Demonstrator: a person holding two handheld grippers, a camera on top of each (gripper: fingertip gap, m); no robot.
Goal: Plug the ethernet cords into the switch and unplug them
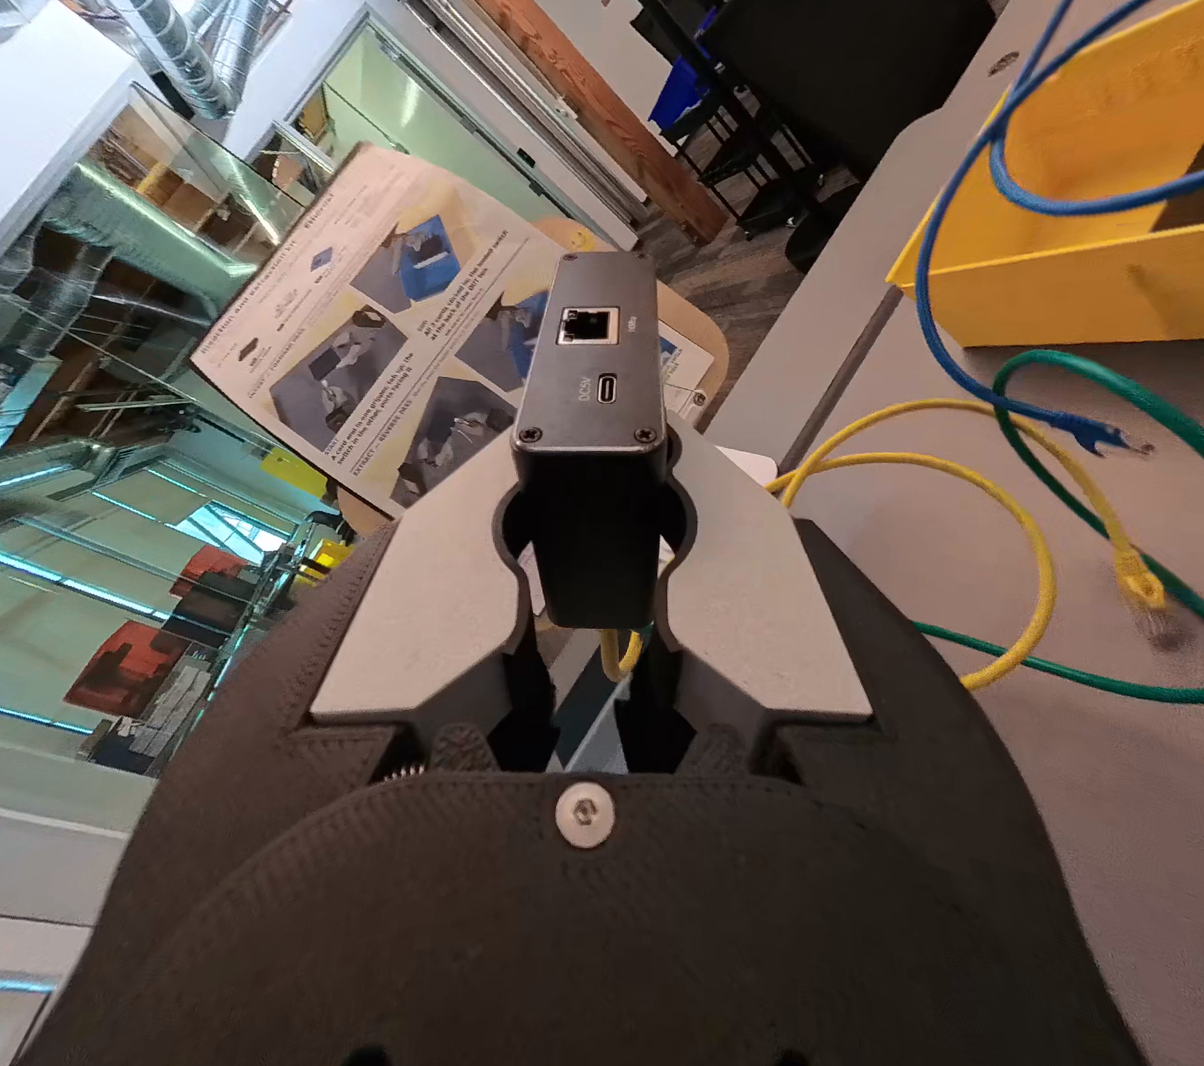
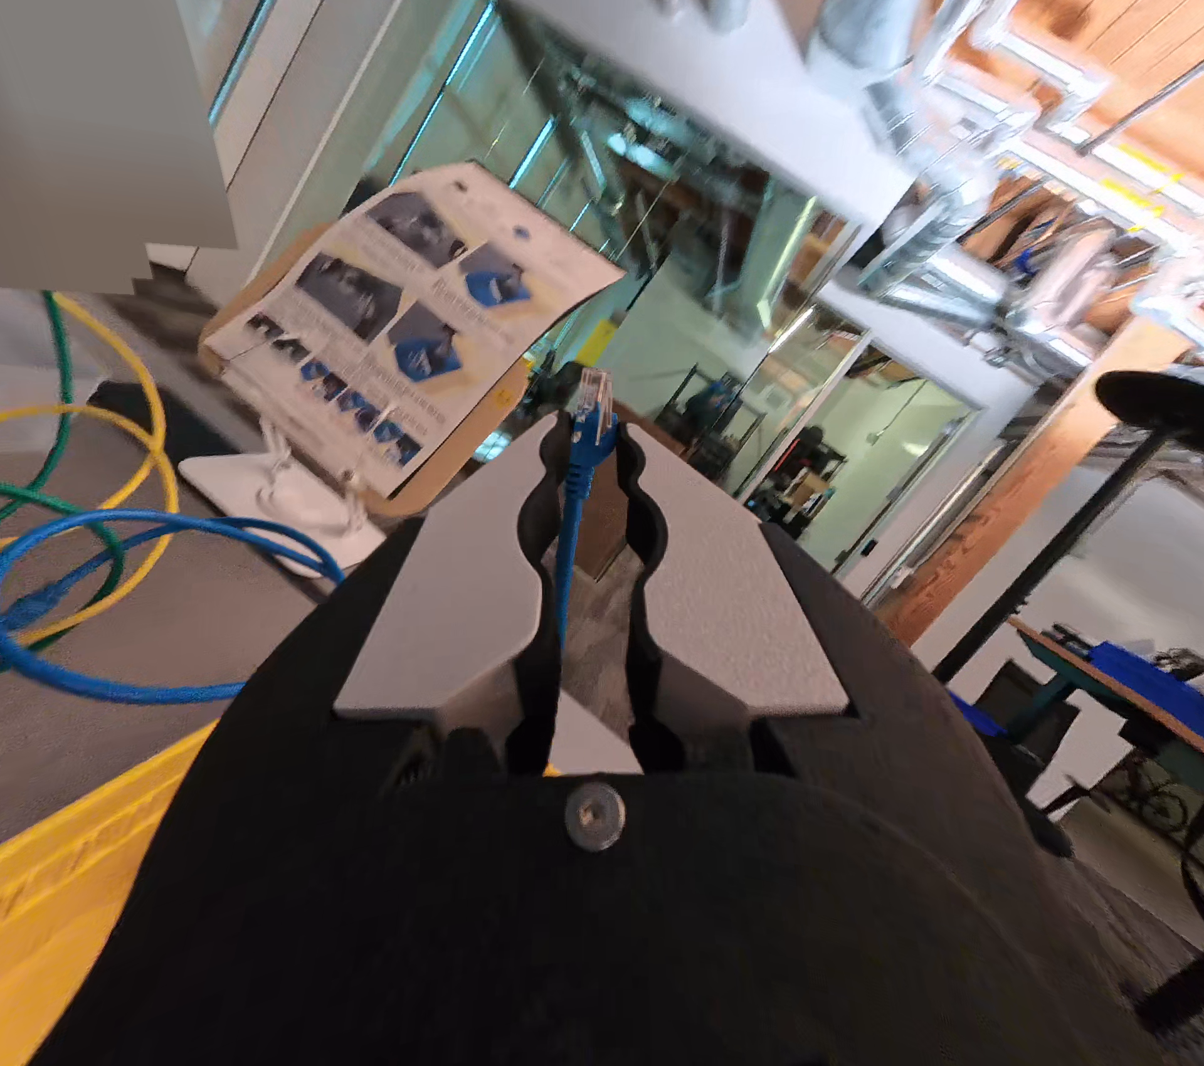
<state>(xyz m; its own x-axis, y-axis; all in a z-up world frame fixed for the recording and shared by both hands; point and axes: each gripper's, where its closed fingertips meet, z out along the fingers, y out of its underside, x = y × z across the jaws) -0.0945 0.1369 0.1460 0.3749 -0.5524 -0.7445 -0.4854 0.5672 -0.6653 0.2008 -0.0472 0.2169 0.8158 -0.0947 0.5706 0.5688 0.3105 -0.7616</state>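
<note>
My left gripper [image 1: 596, 468] is shut on a black switch [image 1: 596, 377] and holds it in the air, its end face with one ethernet port [image 1: 588, 325] and a small oval port toward the camera. My right gripper [image 2: 589, 432] is shut on the blue cord [image 2: 573, 507] just behind its clear plug [image 2: 594, 391], which sticks up past the fingertips. The rest of the blue cord loops over the grey table [image 2: 163, 631]. A yellow cord [image 1: 1016, 520] and a green cord [image 1: 1107, 383] lie loose on the table, their plugs free.
A yellow bin [image 1: 1068, 227] stands on the table at the right in the left wrist view, with the blue cord [image 1: 964, 168] draped over it; its rim [image 2: 78, 878] shows lower left in the right wrist view. An instruction sheet on a stand [image 2: 404, 331] is behind the cords.
</note>
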